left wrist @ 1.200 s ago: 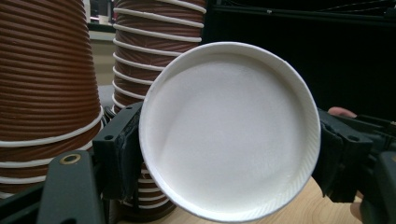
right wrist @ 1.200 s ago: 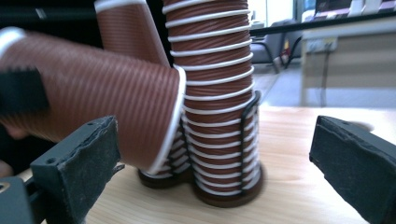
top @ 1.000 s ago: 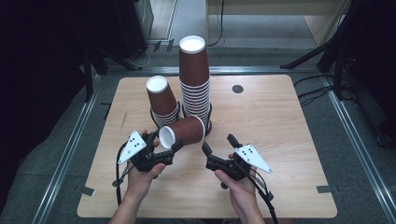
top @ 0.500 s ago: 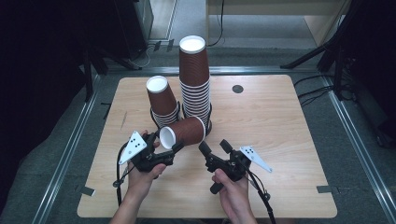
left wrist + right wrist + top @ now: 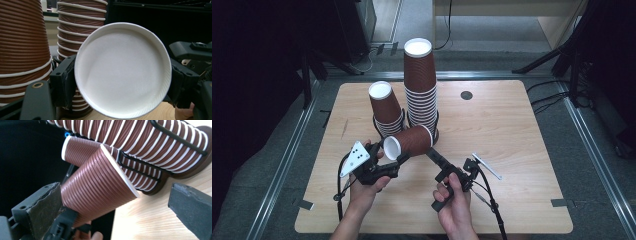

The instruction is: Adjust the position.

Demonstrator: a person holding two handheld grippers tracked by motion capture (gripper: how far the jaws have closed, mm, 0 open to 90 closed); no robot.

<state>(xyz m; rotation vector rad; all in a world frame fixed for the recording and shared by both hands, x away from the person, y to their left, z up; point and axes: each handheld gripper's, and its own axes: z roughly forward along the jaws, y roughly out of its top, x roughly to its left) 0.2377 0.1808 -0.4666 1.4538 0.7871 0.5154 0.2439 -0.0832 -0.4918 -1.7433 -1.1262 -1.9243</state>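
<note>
- High view first: my left claw holds a single brown ribbed paper cup on its side, low over the wooden worktop, with the white base facing me and the open end pointing away toward the stacks.
- Left gripper view: I see that cup's white round base square on, with one black pad pressed against its left edge and the other pad against its right edge, so this claw is clamped across the cup near its base.
- My right claw sits just to the right of the held cup, pointing up and left at it; its jaws have just been opening and now stand wide.
- Right gripper view: the held cup lies between my right jaws. Its ribbed wall runs right beside the left pad, though I cannot tell whether they touch. The right pad is well apart from it, over bare wood. Nothing is gripped here.
- Just behind the held cup, two stacks of upturned brown cups stand in black wire holders: the tall stack is upright, and the short stack to its left leans left.
- From the high view, the held cup's open end lies near the foot of the tall stack; I cannot tell whether it touches.
</note>
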